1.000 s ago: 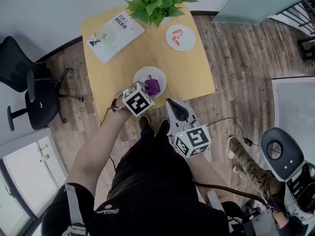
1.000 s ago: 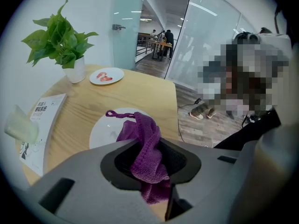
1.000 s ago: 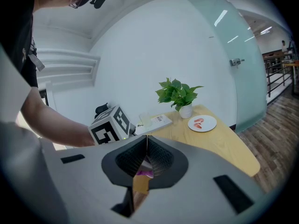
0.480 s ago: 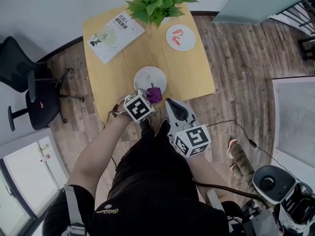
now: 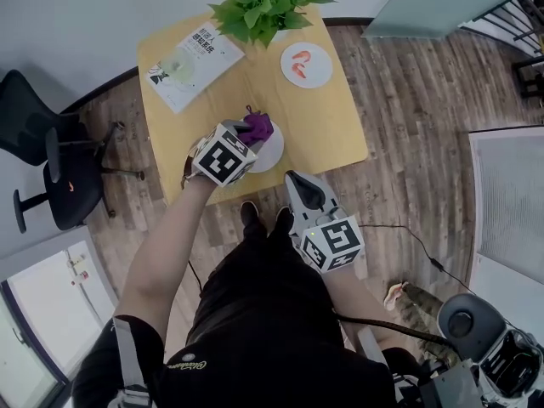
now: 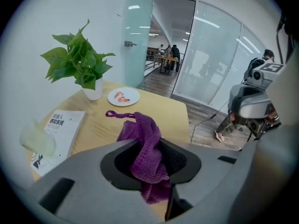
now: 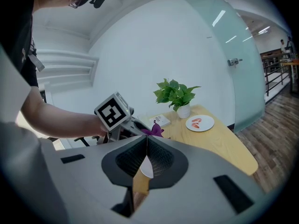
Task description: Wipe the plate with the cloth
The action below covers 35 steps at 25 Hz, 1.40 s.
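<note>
Plate stands on: a wooden table, which lies at 12 o'clock in the head view; the plate sits at the table's 6 o'clock edge, white and partly covered.
Chair: black, on the floor at 9 o'clock of the table, well apart from it.
Plant: green, in a white pot, at the table's 12 o'clock edge.
Book: lies flat at the table's 10 o'clock.
Left gripper: over the plate's 10 o'clock side, its jaws clamped on the cloth.
Right gripper: off the table at the plate's 5 o'clock, with its jaws closed to a thin slit and nothing held between them.
Small dish: white with red shapes, at the table's 1 o'clock.
Cloth: purple knit, bunched between the left jaws, with a loop sticking out toward 12 o'clock. It hangs over the plate's 11 o'clock rim. I cannot tell whether it touches the plate.
</note>
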Available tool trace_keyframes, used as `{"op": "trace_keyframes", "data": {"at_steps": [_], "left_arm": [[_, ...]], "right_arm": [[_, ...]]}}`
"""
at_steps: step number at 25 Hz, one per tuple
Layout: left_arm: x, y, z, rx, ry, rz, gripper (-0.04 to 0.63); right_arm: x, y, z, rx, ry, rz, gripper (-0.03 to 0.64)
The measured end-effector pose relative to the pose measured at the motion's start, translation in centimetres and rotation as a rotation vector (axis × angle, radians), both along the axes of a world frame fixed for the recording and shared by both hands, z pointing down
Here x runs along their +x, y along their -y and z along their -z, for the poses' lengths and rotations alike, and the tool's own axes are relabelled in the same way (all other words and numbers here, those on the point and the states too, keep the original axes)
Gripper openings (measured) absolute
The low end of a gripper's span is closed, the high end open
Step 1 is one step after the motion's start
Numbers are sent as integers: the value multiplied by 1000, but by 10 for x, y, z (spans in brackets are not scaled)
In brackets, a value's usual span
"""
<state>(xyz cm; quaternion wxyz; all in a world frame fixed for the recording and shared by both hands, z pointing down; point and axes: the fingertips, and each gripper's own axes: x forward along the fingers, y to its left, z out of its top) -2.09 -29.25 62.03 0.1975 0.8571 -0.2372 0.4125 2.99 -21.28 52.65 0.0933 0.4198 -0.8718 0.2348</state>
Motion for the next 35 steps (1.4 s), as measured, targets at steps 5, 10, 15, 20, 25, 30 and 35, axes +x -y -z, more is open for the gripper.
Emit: {"op": "trace_keyframes", "data": {"at_steps": [5, 10, 15, 20, 25, 30, 35], "left_arm": [[11, 17, -29, -9, 55, -36, 109], [22, 11, -54, -60, 68, -69, 109], [23, 8, -56, -73, 65, -69, 109], [30, -1, -51, -92, 48, -96, 109], [37, -16, -53, -119, 54, -141, 109], [45, -33, -56, -139, 53, -200, 109], [47, -55, -53, -188, 64, -243, 109]], "right_arm": [[5, -1, -5, -12, -5, -11, 6], [14, -1, -11, -23, -10, -28, 6], [17, -1, -13, -28, -10, -36, 6], [16, -1, -14, -29, -9, -36, 6], [12, 3, -13, -27, -9, -27, 6], [12, 4, -12, -23, -12, -26, 6], [9, 2, -10, -20, -10, -21, 6]]}}
